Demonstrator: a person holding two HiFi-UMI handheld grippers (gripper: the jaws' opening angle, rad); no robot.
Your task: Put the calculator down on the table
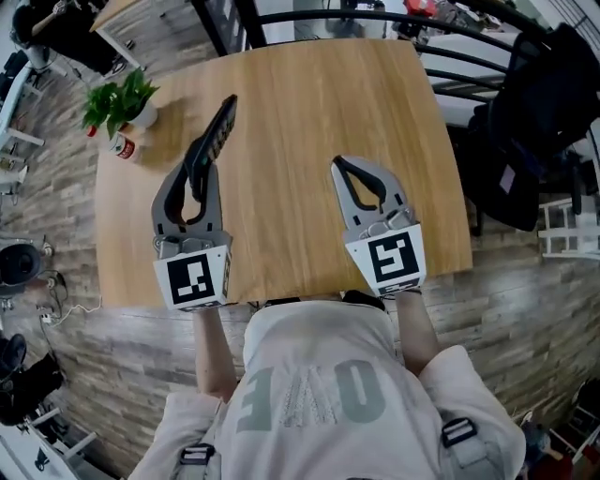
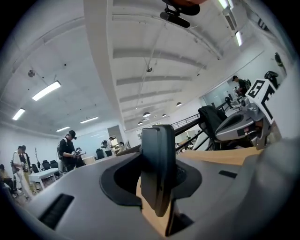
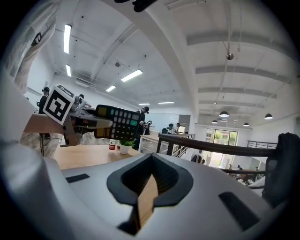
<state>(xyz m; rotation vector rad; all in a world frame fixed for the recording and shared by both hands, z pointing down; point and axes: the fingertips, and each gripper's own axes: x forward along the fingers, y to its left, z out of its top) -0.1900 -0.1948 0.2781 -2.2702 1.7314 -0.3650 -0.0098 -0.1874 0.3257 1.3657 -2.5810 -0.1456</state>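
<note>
- Head view: a light wooden table with rounded corners [image 1: 309, 94] fills the middle of the frame and stands on a grey plank floor [image 1: 56, 187].
  - A black metal railing [image 1: 375, 17] curves along the top edge. A black chair draped with dark cloth [image 1: 534, 122] stands close to the table's right side.
  - A small green plant in a white pot [image 1: 122, 101] and a red-labelled can [image 1: 122, 146] sit at the table's upper left corner.
  - Left of centre, the left gripper [image 1: 200, 157] is clamped on a black slab-shaped calculator [image 1: 217, 131], which is held on edge and slants toward the upper right.
  - Right of centre, the right gripper [image 1: 344, 166] has its jaws together with nothing in them.
- Left gripper view: the calculator's dark edge stands upright in mid-frame, pinched between the jaws and hiding part of the tabletop.
  - Above is a white ceiling [image 2: 140, 56] with strip lights [image 2: 46, 90].
  - People [image 2: 70, 150] stand at the lower left, and the right gripper shows at the right edge.
- Right gripper view: the jaws meet, with a sliver of wood showing below them.
  - At the left, the calculator's keypad hangs clear above the table, over the plant and can.
  - The railing crosses the frame at centre right.
</note>
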